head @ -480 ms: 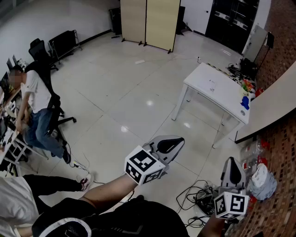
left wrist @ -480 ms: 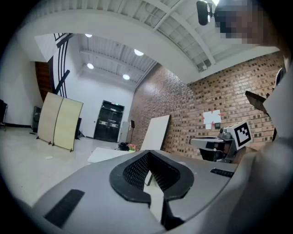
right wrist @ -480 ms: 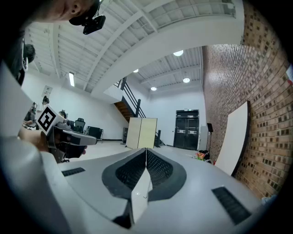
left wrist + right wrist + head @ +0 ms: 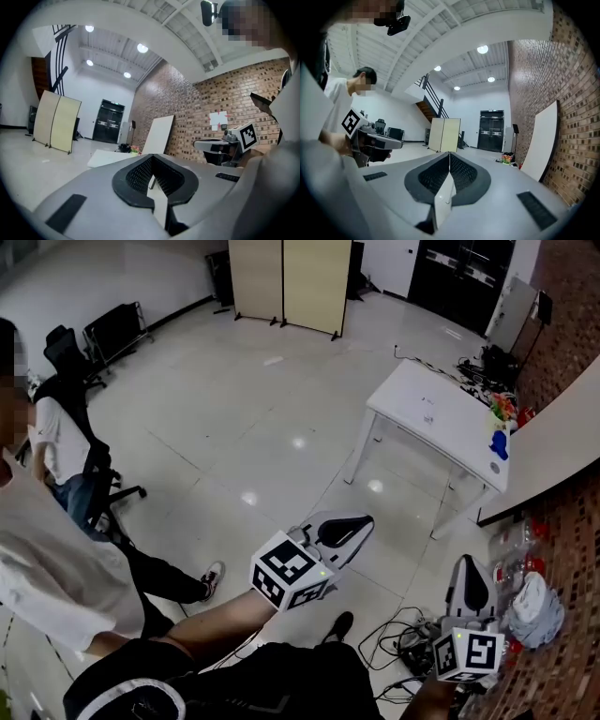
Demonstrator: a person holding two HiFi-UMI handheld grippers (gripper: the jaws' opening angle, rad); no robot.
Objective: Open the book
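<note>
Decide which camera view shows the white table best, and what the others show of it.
The head view: the white table appears from above, whole top and legs visible. The left gripper view shows only a sliver of its top, nearly edge-on. The right gripper view shows none of it.

a white table [image 4: 441, 418] stands on the pale tiled floor [image 4: 234, 409] at two o'clock in the head view, with a small blue object [image 4: 498, 446] near its right end. a beige folding screen [image 4: 300, 282] stands at twelve o'clock, dark double doors [image 4: 459, 277] at one and a black office chair [image 4: 61, 343] at ten. a person in a white shirt [image 4: 56, 559] fills eight o'clock, while tangled cables [image 4: 398, 634] and a crumpled pale bag [image 4: 532, 606] lie near four.
</note>
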